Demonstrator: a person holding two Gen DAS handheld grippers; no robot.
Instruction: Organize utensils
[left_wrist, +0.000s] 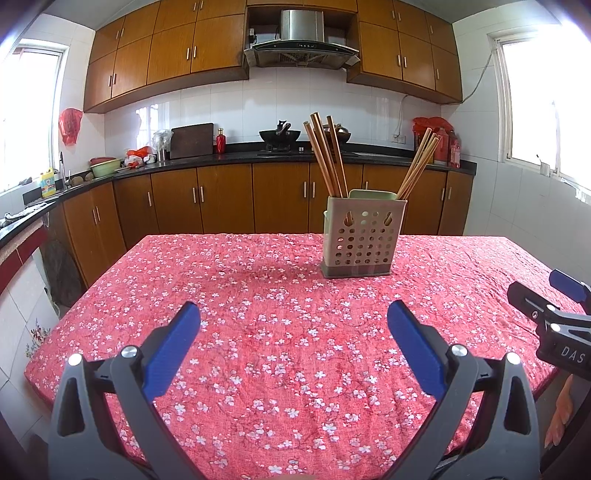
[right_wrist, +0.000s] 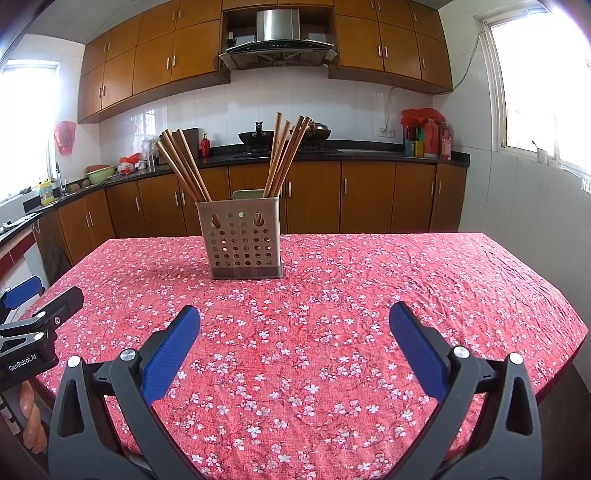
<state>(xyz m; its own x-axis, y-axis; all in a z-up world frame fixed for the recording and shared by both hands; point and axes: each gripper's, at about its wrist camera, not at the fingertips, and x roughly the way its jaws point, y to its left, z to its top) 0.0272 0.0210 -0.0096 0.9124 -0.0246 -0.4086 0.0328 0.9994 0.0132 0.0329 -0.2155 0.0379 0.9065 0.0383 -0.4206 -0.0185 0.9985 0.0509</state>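
Note:
A beige perforated utensil holder (left_wrist: 360, 236) stands upright near the far side of the table; it also shows in the right wrist view (right_wrist: 242, 240). Two bundles of wooden chopsticks stand in it, one leaning left (left_wrist: 327, 158) and one leaning right (left_wrist: 419, 166), seen again in the right wrist view (right_wrist: 183, 166) (right_wrist: 286, 155). My left gripper (left_wrist: 293, 314) is open and empty, above the cloth well short of the holder. My right gripper (right_wrist: 294, 317) is open and empty too. Each gripper shows at the edge of the other's view (left_wrist: 554, 314) (right_wrist: 33, 328).
The table carries a red floral cloth (left_wrist: 258, 350) (right_wrist: 406, 295). Its edges fall away left, right and near. Behind stand wooden cabinets (left_wrist: 221, 199), a dark counter with a wok (left_wrist: 279, 136), bottles (right_wrist: 428, 138) and a sink area at the left.

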